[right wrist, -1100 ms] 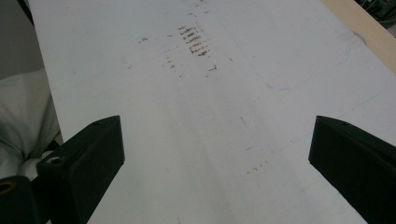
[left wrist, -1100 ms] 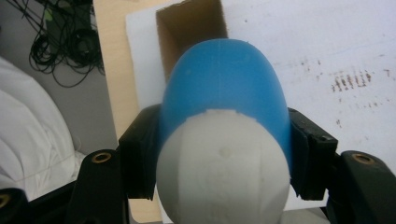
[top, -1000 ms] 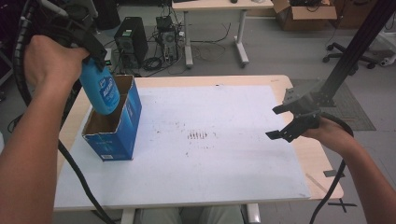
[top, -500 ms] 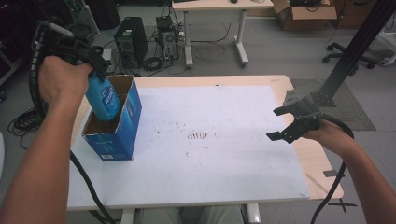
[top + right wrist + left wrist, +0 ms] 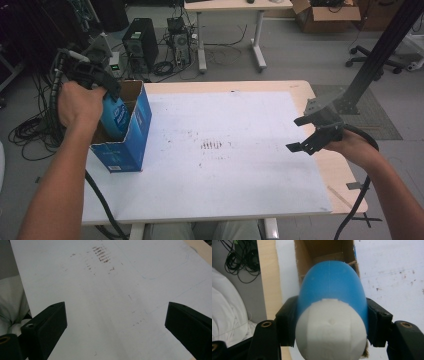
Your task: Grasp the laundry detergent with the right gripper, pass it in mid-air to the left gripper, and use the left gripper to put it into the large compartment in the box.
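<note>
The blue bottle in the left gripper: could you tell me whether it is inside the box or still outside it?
Partly in: the blue bottle, clamped in the left gripper, has its lower end inside the open blue box, its top above the rim.

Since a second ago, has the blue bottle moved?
Yes. The blue bottle, held in the left gripper, has sunk lower into the open blue box.

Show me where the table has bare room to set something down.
The white mat is bare from the blue box across to the right gripper, apart from a smudge mid-mat. The left edge is crowded: the left gripper holds a blue bottle in the box.
</note>
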A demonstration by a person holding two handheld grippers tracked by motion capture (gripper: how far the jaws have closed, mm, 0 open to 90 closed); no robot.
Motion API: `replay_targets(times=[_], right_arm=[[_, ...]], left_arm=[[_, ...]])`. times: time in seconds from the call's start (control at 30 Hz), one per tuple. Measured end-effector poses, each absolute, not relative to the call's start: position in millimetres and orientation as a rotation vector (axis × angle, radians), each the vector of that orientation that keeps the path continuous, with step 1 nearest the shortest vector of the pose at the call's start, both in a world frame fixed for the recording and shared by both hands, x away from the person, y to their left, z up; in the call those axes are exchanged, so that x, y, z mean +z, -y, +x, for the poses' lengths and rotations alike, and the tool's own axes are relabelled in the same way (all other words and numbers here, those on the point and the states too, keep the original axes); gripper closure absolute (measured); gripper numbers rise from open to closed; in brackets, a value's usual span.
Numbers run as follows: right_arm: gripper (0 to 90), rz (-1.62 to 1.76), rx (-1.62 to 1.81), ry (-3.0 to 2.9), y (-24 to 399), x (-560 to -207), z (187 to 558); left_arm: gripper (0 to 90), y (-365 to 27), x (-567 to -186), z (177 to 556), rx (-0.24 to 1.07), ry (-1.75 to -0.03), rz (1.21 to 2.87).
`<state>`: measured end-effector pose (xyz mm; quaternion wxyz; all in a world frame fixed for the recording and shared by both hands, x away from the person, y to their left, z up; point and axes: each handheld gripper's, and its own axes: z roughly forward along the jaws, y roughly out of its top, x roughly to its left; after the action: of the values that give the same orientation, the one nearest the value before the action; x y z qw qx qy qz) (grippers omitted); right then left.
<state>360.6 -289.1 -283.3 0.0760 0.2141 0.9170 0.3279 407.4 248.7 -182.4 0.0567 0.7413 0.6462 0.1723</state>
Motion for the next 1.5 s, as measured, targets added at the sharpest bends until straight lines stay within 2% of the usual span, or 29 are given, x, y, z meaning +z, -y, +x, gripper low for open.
replay_targets(times=[0.23,0.73,1.5], right_arm=[[3.7,0.663,0.976,-2.756,291,-289,361],[4.3,0.677,0.961,-2.767,292,-294,361],[4.9,0.701,0.948,-2.776,295,-299,360]], left_arm=[[38.3,-252,-213,412,0.504,-1.961,2.26],[38.2,-255,-249,415,0.485,-1.959,2.283],[38.2,-255,-276,420,0.426,-1.945,2.33]])
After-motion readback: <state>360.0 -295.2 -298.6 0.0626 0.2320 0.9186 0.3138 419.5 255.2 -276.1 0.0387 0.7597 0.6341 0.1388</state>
